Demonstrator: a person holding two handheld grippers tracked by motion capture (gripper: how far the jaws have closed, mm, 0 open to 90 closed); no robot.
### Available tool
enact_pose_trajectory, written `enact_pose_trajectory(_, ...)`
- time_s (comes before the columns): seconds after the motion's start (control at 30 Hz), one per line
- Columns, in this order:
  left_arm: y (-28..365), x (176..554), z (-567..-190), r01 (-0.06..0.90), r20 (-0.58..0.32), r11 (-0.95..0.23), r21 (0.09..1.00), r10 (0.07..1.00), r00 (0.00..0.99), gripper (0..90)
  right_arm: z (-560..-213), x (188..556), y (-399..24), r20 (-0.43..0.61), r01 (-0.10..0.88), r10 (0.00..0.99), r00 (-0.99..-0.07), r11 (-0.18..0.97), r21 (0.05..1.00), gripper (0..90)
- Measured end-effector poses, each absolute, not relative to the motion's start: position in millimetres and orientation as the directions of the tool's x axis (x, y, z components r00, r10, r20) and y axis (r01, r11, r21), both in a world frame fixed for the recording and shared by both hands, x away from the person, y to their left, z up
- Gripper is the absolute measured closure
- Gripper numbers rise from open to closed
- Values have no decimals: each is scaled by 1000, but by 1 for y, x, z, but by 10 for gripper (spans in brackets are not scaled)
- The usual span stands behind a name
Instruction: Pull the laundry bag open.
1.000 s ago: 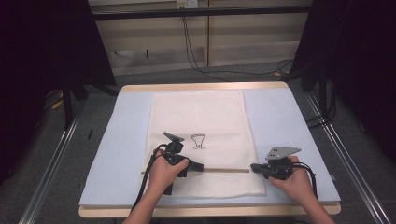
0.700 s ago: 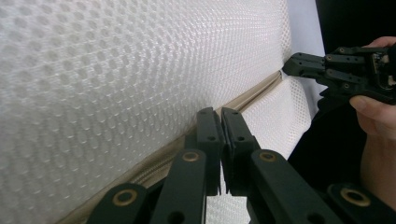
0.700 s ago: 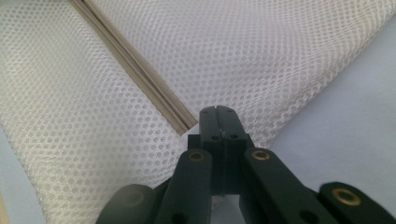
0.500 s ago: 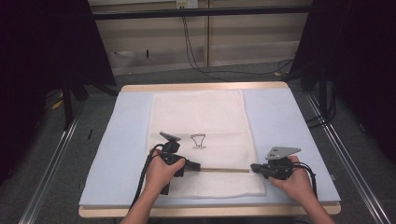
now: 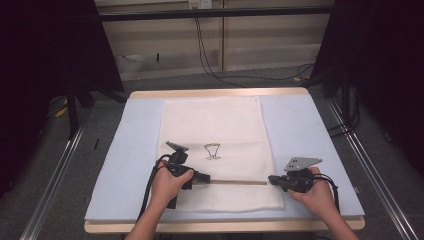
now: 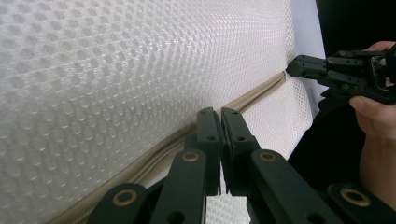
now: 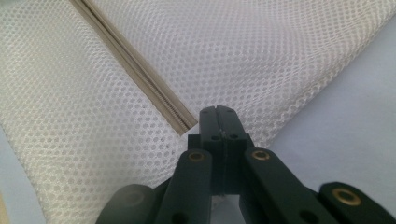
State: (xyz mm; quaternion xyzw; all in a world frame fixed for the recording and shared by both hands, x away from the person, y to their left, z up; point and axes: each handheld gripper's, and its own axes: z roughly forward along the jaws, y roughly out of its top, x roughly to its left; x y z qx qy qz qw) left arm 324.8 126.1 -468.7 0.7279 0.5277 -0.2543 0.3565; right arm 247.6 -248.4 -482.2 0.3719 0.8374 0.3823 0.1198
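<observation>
While the right gripper (image 5: 272,178), jaws closed, pins the zipper's end (image 7: 187,125) of the mesh bag (image 5: 220,130) lying flat on the table, the left gripper (image 5: 204,176), clamped tight at the zipper (image 6: 173,140), should travel straight along it.

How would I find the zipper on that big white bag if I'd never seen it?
Start at the pale blue table mat and find the white mesh bag lying flat on it. Near the bag's front edge, a thin beige zipper runs straight across between the left gripper and the right gripper. It is smooth and tan; the mesh around it is white and holey.
</observation>
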Motion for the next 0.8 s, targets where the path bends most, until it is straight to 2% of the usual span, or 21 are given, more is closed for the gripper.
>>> enact_pose_trajectory(0.8, 155, 324, -467, 955, -734, -168, 244, 611, 295, 873, -482, 248, -248, 93, 540, 719, -689, 424, 728, 900)
